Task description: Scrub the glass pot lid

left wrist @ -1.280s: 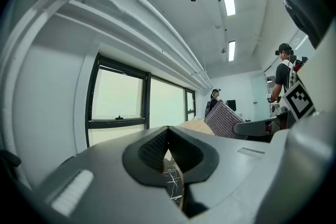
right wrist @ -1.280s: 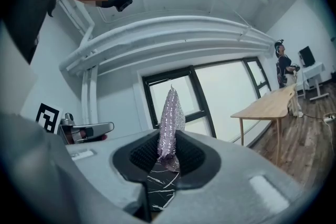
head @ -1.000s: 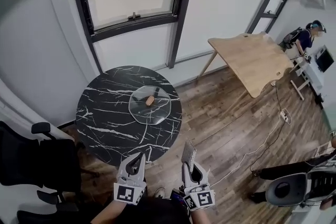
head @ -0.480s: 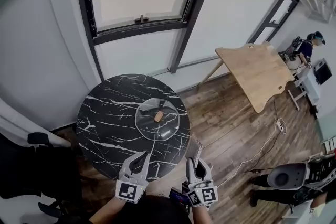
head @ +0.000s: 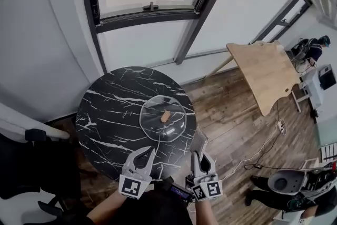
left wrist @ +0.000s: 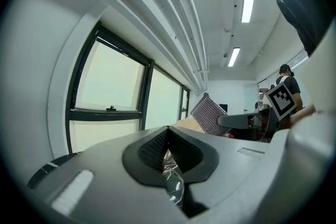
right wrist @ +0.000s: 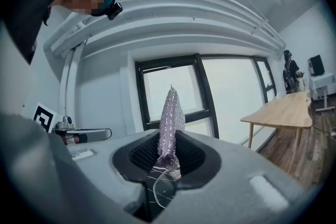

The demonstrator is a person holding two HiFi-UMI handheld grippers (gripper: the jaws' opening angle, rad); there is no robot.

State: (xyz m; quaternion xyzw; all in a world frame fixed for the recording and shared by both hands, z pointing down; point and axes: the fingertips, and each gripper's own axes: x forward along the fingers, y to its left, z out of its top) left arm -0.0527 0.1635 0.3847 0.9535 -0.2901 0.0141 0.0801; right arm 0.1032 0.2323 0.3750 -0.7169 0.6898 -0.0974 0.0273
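Note:
The glass pot lid [head: 163,118] with a wooden knob [head: 165,116] lies flat on the round black marble table [head: 110,113], right of its middle. Both grippers hover at the table's near edge, short of the lid. My left gripper [head: 143,154] is shut with nothing between its pads [left wrist: 157,147]. My right gripper [head: 201,156] is shut on a silvery scrub pad [head: 199,140], which stands upright out of its jaws [right wrist: 170,113]. The scrub pad [left wrist: 209,115] also shows in the left gripper view. Part of the lid [right wrist: 160,189] shows below the right jaws.
A light wooden table [head: 266,74] stands at the right by the windows. A black office chair [head: 31,166] is at the left, another chair [head: 287,184] at the lower right. Cables [head: 258,150] run over the wood floor. A person [head: 316,50] stands far right.
The view has shifted so that the marble table and lid sit closer to both grippers. The lid has not moved on the table. Both grippers stay shut.

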